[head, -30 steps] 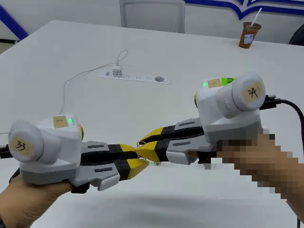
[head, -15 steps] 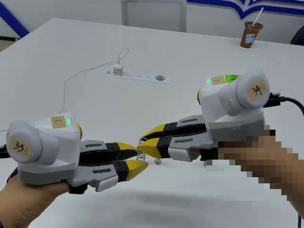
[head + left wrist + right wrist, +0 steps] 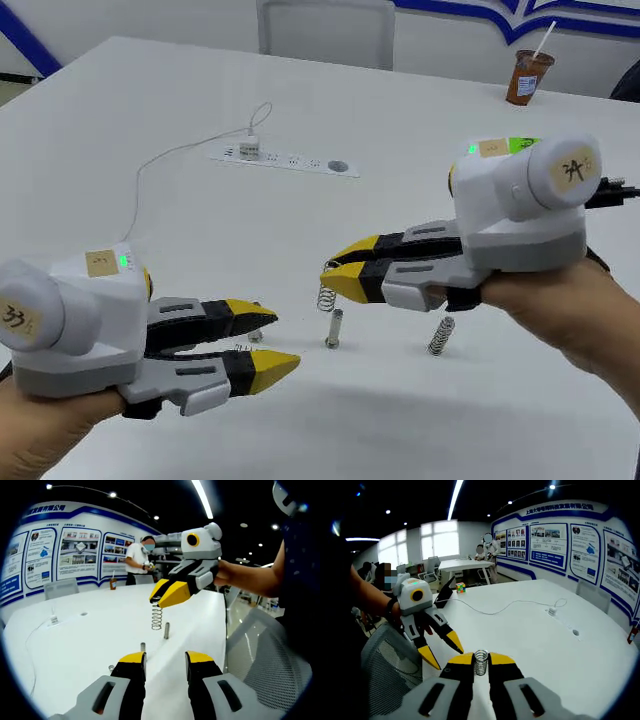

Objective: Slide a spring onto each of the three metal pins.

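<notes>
1. White worktop (image 3: 150, 110) spreads across the head view. A power strip (image 3: 285, 160) with a thin cable (image 3: 170, 158) lies at mid-depth, a cup (image 3: 525, 75) with a straw stands at the far right edge, and a chair (image 3: 325, 30) stands behind the far side.
2. Blue-framed posters (image 3: 555, 537) line the wall in the right gripper view, and a small colour cube (image 3: 461, 587) sits far off on the worktop.
3. The right gripper (image 3: 335, 275) is held above the worktop with its jaws pinched narrow on the top of a spring (image 3: 326, 296), which hangs down from them.
4. In the right gripper view the spring's round end (image 3: 480, 662) is clamped between the two yellow jaw tips.
5. A pin (image 3: 334, 328) stands upright on the worktop just beside the hanging spring. In the left gripper view the spring's lower end (image 3: 157, 625) sits close to the top of this pin (image 3: 166, 630) but is not over it.
6. A second spring (image 3: 440, 336) lies on the worktop below the right gripper's body, apart from the pin.
7. The left gripper (image 3: 272, 342) is at the lower left with its jaws wide apart and nothing between them.
8. Just ahead of its jaws in the left gripper view stands a second pin (image 3: 143, 647), and a third pin (image 3: 111, 668) is partly hidden beside the left jaw.
9. No pin carries a spring.
</notes>
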Demonstrator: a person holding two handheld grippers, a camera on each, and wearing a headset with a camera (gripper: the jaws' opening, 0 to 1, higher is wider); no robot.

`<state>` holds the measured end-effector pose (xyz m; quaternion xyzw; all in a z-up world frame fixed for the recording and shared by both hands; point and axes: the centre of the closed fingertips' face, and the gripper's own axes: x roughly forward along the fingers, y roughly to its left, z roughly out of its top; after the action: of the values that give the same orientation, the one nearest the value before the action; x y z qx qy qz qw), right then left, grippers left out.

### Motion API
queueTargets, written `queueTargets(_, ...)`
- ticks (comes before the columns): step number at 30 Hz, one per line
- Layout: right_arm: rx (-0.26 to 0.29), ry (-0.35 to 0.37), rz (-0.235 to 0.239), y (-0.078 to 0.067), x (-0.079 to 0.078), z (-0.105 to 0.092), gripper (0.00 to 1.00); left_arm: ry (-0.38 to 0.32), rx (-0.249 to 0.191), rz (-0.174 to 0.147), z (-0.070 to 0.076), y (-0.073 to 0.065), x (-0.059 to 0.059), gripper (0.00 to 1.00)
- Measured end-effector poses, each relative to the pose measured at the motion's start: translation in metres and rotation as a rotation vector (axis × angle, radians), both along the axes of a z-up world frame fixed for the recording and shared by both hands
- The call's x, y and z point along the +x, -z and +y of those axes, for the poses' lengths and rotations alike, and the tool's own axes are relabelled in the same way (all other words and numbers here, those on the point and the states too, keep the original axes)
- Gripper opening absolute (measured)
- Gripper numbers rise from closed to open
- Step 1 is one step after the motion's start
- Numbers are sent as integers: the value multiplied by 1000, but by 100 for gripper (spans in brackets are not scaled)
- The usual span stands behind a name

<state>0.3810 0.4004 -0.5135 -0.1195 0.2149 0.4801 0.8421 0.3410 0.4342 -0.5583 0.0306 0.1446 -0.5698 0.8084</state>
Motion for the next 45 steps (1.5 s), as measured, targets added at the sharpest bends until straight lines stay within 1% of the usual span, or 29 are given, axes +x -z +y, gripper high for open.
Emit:
queueTargets(3,-1,25,-3,1,7,-6,12,-11,3,1,4,0,1,36)
queueTargets(6,-24,45,-14,7,14,-11,12,-22,1,1,7,-1,2,38)
queueTargets(9,-17,61,-5,16,19,-13,12,-31,-1,0,10,-2,3,39)
queueTargets(13,-39,78,11,35,27,-16,12,-39,1,2,12,-1,3,41)
queueTargets(18,-55,80,9,48,30,-17,12,-46,7,7,15,1,1,43)
queueTargets(20,-59,82,16,53,31,-18,12,-48,10,10,15,2,1,43)
queueTargets(28,-56,88,19,57,37,-20,12,-63,13,13,17,2,1,44)
queueTargets(33,-60,87,32,64,37,-20,12,-66,18,14,18,3,0,44)
queueTargets(40,-53,90,39,68,40,-21,12,-70,23,16,19,4,1,44)
queueTargets(45,-57,90,45,72,41,-21,12,-72,27,15,20,4,2,43)
